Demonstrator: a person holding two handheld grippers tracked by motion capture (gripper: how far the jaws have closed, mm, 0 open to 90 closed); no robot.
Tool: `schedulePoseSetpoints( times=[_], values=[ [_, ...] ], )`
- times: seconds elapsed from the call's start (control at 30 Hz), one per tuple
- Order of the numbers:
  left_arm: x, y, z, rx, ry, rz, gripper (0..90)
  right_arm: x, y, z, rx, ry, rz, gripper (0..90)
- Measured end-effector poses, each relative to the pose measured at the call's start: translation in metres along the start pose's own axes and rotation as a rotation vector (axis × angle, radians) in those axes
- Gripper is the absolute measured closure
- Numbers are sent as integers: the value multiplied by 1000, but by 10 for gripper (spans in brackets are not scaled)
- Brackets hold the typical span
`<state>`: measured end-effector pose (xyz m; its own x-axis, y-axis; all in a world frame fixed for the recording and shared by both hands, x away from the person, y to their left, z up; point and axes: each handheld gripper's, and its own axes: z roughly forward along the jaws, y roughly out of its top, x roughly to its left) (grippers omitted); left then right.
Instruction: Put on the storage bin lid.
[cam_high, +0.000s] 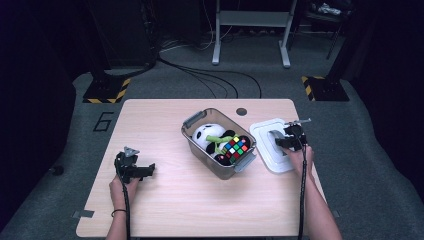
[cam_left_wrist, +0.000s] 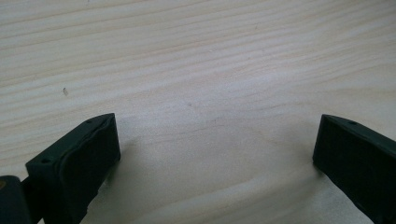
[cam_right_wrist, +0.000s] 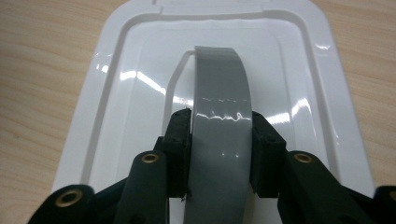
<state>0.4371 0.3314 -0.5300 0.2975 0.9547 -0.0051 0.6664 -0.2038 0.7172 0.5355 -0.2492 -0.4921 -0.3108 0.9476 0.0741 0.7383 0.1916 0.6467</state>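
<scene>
From the high view, the white lid (cam_high: 272, 145) lies flat on the table (cam_high: 165, 200) just right of the open storage bin (cam_high: 218, 143) holding a panda plush (cam_high: 207, 136) and a puzzle cube (cam_high: 236, 145), likely waiting to cap it. In the left gripper view, the left gripper (cam_left_wrist: 215, 154) rests spread wide over bare wood, grasping nothing. In the right gripper view, the right gripper (cam_right_wrist: 219, 149) is clamped on the lid's grey handle (cam_right_wrist: 219, 107), pads pressing both edges, apparently ready to lift.
</scene>
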Motion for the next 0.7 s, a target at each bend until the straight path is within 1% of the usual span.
schedulePoseSetpoints(
  times=[0.13, 0.2, 0.37, 0.5, 0.57, 0.6, 0.67, 0.7],
  values=[
    [0, 0, 0, 0, 0, 0, 4, 0, 0, -2, 2, 0, -9, 661],
    [0, 0, 0, 0, 0, 0, 4, -1, 0, -3, 5, 8, -9, 662],
    [0, 0, 0, 0, 0, -1, 4, -1, 1, -8, 8, 7, -37, 663],
    [0, 0, 0, 0, 0, -1, 4, 0, 3, -16, -1, 15, -40, 663],
    [0, 0, 0, 0, 0, 0, 4, 2, 5, -21, -4, 19, -47, 663],
    [0, 0, 0, 0, 0, -1, 4, 2, 5, -23, -6, 19, -62, 663],
    [0, 0, 0, 0, 0, -1, 4, 2, 7, -27, -3, 22, -69, 663],
    [0, 0, 0, 0, 0, 0, 4, 2, 9, -30, -6, 22, -63, 663]
  ],
)
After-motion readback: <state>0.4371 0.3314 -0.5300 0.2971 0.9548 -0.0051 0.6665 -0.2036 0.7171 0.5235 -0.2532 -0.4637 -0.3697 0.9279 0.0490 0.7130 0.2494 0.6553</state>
